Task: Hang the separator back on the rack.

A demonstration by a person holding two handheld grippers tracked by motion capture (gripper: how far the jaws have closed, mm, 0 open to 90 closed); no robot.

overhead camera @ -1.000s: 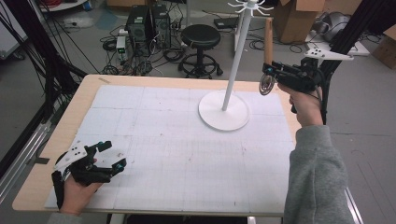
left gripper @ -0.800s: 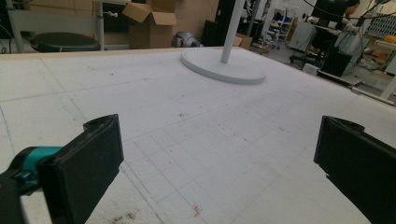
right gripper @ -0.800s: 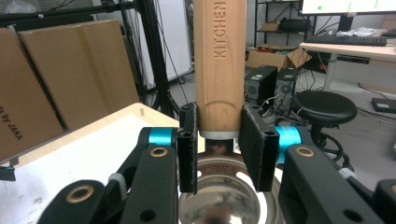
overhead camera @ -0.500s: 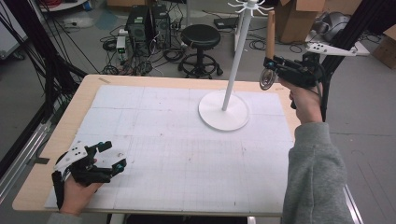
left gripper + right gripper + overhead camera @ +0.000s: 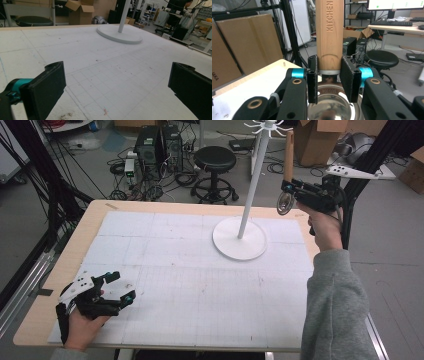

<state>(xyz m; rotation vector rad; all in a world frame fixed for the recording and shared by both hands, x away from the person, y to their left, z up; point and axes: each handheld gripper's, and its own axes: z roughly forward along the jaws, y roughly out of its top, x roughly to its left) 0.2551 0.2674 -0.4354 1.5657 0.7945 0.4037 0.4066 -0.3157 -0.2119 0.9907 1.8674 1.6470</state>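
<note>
Up beside the white stand (image 5: 246, 202), the right gripper (image 5: 295, 191) clamps its fingers on the wooden-handled steel ladle (image 5: 329, 32); the left gripper (image 5: 116, 287) rests open-fingered on the table (image 5: 200, 270).

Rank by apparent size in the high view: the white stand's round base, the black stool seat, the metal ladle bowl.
1. White stand's round base, largest.
2. Black stool seat, though it stands farther off on the floor, so the view shrinks it.
3. Metal ladle bowl, smallest, held raised in the right gripper.
</note>
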